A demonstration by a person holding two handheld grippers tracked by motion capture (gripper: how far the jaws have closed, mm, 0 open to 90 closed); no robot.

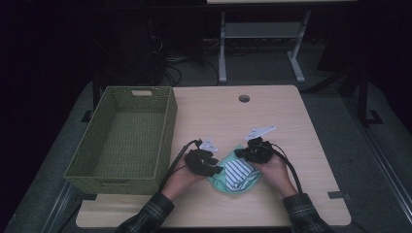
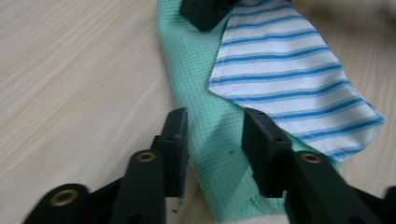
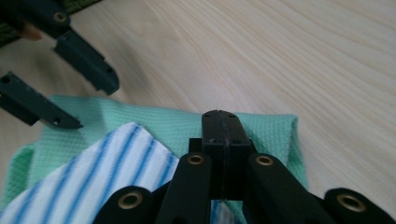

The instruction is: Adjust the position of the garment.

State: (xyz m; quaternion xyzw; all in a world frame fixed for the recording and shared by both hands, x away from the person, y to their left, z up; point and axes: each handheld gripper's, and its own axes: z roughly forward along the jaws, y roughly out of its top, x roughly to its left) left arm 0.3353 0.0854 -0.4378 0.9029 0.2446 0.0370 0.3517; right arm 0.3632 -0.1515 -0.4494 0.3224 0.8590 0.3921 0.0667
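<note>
Cloth, green with striped side up, lies on table near front edge. Left gripper jaws spread, straddling green edge, no pinch. Right gripper jaws pressed together over cloth; pinch unclear. Basket left.

A light wooden table carried a green woven basket along its left side. Near its front edge, right of the basket, lay a mint-green cloth, a blue-striped white cloth upon it.
</note>
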